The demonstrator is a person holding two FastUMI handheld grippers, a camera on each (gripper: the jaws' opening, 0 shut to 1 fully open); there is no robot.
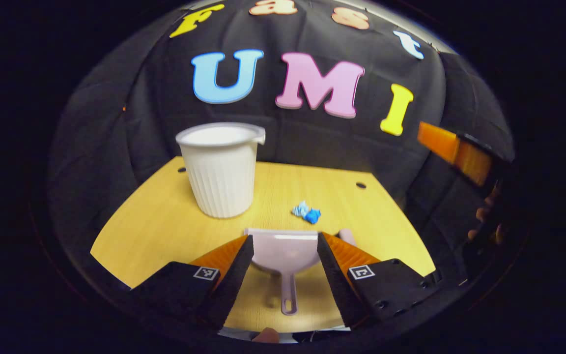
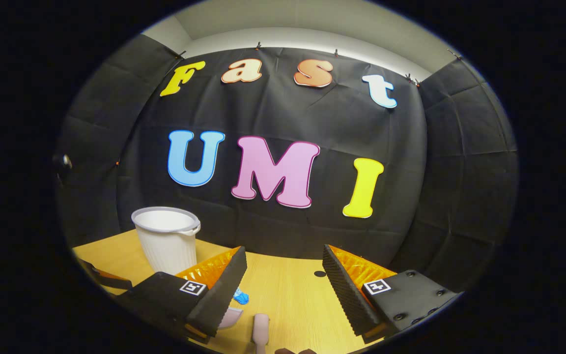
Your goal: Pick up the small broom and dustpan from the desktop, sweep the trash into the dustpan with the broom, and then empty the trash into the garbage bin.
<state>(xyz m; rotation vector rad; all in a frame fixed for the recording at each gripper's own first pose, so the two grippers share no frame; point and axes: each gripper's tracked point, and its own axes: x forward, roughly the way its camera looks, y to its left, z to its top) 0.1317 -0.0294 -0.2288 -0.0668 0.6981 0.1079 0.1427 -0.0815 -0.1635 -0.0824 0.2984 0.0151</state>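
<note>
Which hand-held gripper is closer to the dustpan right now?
Left. The left hand-held gripper hangs open just above the dustpan, its fingers straddling the pan. The right hand-held gripper sits off to the side, with the dustpan's edge beyond its left finger.

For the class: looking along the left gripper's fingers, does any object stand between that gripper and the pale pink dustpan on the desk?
Nothing visible does. The open left gripper frames the pale pink plastic dustpan directly; the white ribbed garbage bin and blue crumpled trash lie beyond it.

Black ribbed fingers (image 1: 238, 275), orange backing, square markers.
</note>
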